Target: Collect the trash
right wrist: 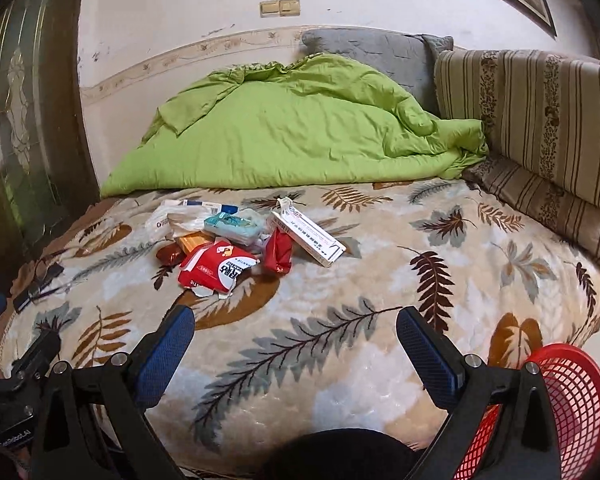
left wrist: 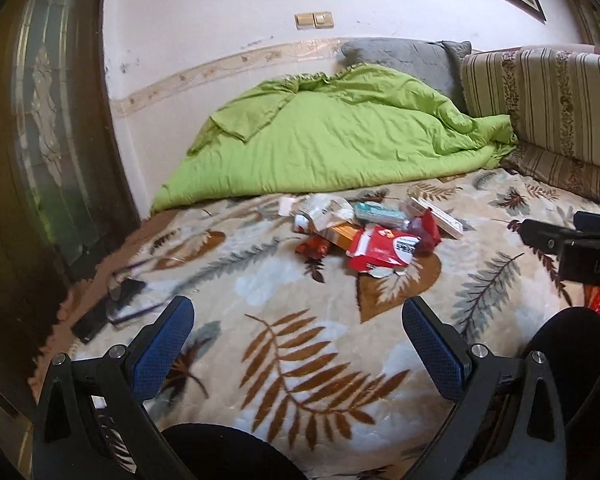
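Trash pile (right wrist: 236, 244) lay on the leafy blanket (right wrist: 340, 352), near the green quilt (right wrist: 284, 136) | left gripper (left wrist: 298, 328) spread wide, empty | right gripper (right wrist: 296, 336) spread wide, empty | red basket (right wrist: 572, 396) beside right gripper

Place: a home bedroom
Landmark: bed (right wrist: 340, 360) under a leaf-print blanket
Behind bed: rumpled green duvet (right wrist: 284, 136), grey pillow (right wrist: 372, 52), striped cushions (right wrist: 540, 120)
Left of bed: glazed wooden door (left wrist: 40, 120)

Right gripper (right wrist: 296, 330) wide apart above leaf-print blanket (right wrist: 380, 380); trash pile (right wrist: 236, 246) ahead; red basket (right wrist: 572, 400) lower right.
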Action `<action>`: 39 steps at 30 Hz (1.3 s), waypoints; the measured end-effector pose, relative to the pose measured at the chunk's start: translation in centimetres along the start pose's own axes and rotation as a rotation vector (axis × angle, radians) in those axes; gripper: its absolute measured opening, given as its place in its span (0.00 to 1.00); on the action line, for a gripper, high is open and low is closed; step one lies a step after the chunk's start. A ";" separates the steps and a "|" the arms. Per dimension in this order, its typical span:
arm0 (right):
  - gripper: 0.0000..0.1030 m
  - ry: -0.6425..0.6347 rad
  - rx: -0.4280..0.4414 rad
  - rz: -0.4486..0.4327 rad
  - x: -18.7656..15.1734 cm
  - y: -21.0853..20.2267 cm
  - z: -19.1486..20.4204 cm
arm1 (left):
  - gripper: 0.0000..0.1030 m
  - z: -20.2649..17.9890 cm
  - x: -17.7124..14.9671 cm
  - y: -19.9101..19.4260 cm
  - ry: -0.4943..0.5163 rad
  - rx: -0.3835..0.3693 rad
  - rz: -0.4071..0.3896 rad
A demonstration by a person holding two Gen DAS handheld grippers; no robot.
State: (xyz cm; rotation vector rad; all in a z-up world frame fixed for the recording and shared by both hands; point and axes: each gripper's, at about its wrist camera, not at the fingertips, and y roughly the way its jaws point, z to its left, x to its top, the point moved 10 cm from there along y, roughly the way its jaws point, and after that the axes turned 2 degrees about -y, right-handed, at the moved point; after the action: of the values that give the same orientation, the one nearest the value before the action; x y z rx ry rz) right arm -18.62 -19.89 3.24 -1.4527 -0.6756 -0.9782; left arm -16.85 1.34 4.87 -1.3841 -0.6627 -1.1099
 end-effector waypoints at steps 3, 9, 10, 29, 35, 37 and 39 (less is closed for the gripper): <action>0.99 -0.023 -0.001 0.003 0.0 0.0 0.7 | 1.00 -0.6 -0.9 1.1 -0.005 0.001 0.040; 0.99 -0.059 -0.042 0.014 0.2 0.4 1.3 | 1.00 -0.2 -1.5 2.2 -0.034 0.001 0.056; 0.99 -0.059 -0.044 0.020 0.1 0.5 1.3 | 1.00 0.2 -1.5 2.3 -0.048 0.004 0.054; 0.96 -0.069 -0.088 0.101 -1.7 3.5 1.6 | 1.00 0.4 -3.3 5.6 -0.104 -0.027 0.165; 0.96 -0.070 -0.086 0.124 -2.0 4.0 1.7 | 1.00 0.8 -3.7 6.0 -0.131 -0.034 0.189; 0.96 -0.071 -0.087 0.130 -2.1 4.1 1.7 | 1.00 0.9 -3.8 6.1 -0.137 -0.035 0.192; 0.96 -0.069 -0.085 0.136 -2.1 4.3 1.7 | 1.00 0.8 -3.9 6.2 -0.138 -0.037 0.198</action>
State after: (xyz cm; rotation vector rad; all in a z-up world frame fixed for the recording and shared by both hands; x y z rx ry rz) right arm -15.66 -18.48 -0.61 -1.5919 -0.5831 -0.8631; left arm -12.58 2.00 -1.11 -1.5332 -0.5912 -0.8803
